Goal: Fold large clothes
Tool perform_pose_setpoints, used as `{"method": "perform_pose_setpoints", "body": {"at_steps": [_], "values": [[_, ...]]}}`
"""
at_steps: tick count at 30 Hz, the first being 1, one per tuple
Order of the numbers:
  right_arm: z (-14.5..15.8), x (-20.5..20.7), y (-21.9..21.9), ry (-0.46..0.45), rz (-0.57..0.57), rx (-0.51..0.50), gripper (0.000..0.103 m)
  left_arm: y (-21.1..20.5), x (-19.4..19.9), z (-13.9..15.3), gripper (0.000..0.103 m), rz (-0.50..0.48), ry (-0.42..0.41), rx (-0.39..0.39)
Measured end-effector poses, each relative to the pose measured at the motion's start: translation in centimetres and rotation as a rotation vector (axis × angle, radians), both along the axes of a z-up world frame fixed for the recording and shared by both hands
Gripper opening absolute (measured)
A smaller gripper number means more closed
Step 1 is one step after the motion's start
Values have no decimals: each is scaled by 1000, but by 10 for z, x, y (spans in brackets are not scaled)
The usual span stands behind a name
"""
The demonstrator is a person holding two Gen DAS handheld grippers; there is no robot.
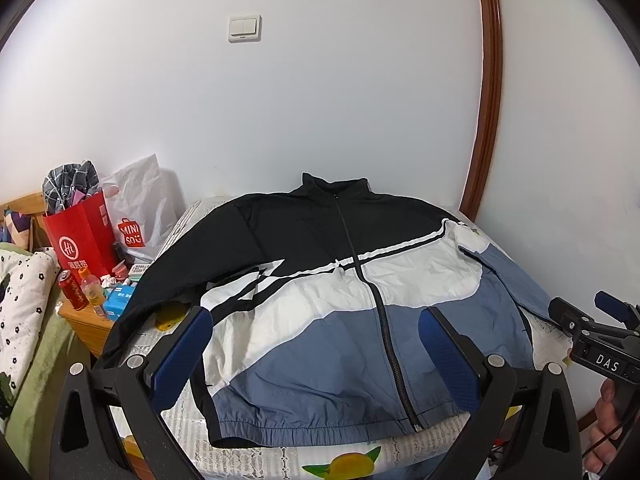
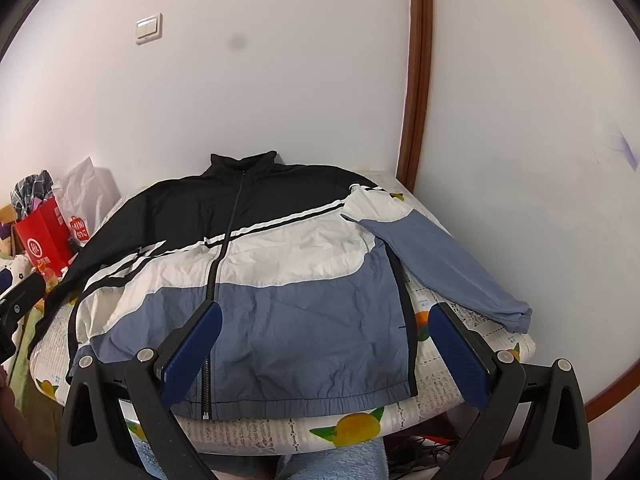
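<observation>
A zipped jacket [image 1: 340,300], black on top, white in the middle and blue below, lies flat, front up, on a table with a fruit-print cloth [image 2: 360,428]. Its blue sleeve [image 2: 444,268] stretches out diagonally toward the table's right corner. The black sleeve [image 1: 160,280] trails over the left edge. My left gripper [image 1: 314,316] hovers open over the jacket's lower left half, holding nothing. My right gripper [image 2: 326,310] is open too, above the hem [image 2: 300,400] on the right half, also holding nothing. Each gripper shows at the edge of the other's view: right gripper [image 1: 600,320], left gripper [image 2: 20,296].
Left of the table stands a wooden nightstand [image 1: 86,326] with a red paper bag [image 1: 80,236], a white shopping bag [image 1: 140,208], a can [image 1: 72,290] and a bottle [image 1: 91,292]. A bed with a patterned quilt [image 1: 24,300] is further left. White wall and brown door frame [image 2: 418,80] behind.
</observation>
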State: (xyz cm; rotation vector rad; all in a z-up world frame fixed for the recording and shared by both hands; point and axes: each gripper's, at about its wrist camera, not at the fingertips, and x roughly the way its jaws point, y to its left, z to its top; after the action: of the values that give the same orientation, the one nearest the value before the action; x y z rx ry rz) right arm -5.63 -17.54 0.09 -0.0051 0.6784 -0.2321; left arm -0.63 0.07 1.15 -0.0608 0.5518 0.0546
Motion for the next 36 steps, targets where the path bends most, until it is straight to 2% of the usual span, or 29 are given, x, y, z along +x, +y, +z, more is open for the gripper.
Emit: {"method": "perform_pose_setpoints", "body": {"at_steps": [36], "values": [[2, -1, 2, -6, 8, -2, 102, 2, -4, 1, 103, 5, -29, -4]]}}
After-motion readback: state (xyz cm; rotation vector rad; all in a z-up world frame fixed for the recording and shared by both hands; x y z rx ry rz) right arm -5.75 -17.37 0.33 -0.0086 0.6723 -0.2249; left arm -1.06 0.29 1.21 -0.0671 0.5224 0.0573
